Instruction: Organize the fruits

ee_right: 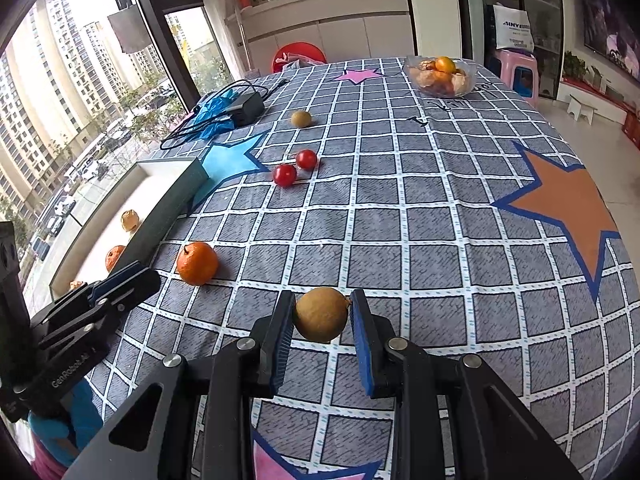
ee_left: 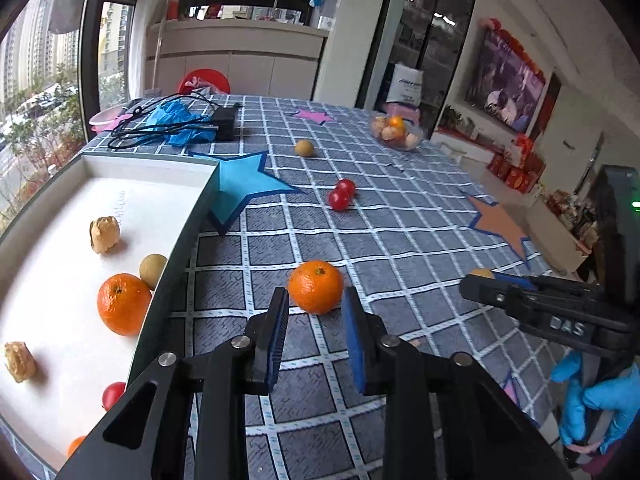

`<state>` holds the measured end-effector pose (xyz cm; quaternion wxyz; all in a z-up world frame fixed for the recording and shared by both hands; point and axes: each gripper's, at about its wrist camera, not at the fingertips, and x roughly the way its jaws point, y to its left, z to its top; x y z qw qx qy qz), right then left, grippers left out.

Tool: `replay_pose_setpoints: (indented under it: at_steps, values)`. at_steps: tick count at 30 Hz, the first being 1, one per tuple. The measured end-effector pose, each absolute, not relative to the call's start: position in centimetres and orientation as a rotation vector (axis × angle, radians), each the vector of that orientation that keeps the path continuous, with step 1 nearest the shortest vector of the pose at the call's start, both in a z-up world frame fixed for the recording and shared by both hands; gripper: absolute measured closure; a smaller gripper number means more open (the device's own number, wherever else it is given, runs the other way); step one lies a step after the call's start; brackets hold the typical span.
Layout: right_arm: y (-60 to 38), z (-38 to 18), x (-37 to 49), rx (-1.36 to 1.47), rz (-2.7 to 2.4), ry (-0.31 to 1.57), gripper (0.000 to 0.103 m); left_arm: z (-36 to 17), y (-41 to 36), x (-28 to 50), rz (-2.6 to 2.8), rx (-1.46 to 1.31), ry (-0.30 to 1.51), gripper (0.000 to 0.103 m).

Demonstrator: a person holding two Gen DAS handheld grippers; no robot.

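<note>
Orange and round, the mandarin beside the white tray looks firm, free between the left gripper's slightly open jaws; the right gripper squeezes a brown longan.

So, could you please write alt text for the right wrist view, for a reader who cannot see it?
The right gripper holds a round tan fruit between its blue-padded fingers above a grey checked tablecloth. Ahead lie an orange and two cherry tomatoes; a white tray of fruit sits at left, beside the left gripper.
</note>
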<state>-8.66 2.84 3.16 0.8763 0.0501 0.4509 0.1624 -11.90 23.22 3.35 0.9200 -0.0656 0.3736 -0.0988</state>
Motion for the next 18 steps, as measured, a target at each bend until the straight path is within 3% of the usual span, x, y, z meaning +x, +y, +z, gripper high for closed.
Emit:
replay_pose_setpoints:
  at_steps: [2,4,10,11,12,18]
  values:
    - [2.9,3.2,-8.7,0.106,0.340,0.939,0.074,3.0,22.9,-11.0,-0.195,-0.129,0.796,0.053]
    - [2.7,3.2,-8.8,0.108,0.341,0.939,0.074,2.6,22.4,-10.1,-0.180,-0.125,0.826,0.049]
    - [1.8,3.1,-8.8,0.125,0.333,0.936,0.074,2.0,20.3,-8.4,-0.145,-0.060,0.881,0.048]
    - [1.6,3.2,-8.9,0.130,0.334,0.934,0.074,1.7,20.1,-8.2,-0.137,-0.054,0.892,0.051]
    - [1.5,3.2,-8.9,0.134,0.336,0.932,0.074,1.6,20.0,-8.0,-0.125,-0.054,0.901,0.062]
    - [1.5,3.5,-9.2,0.126,0.353,0.923,0.074,2.0,20.6,-8.8,-0.141,-0.108,0.882,0.063]
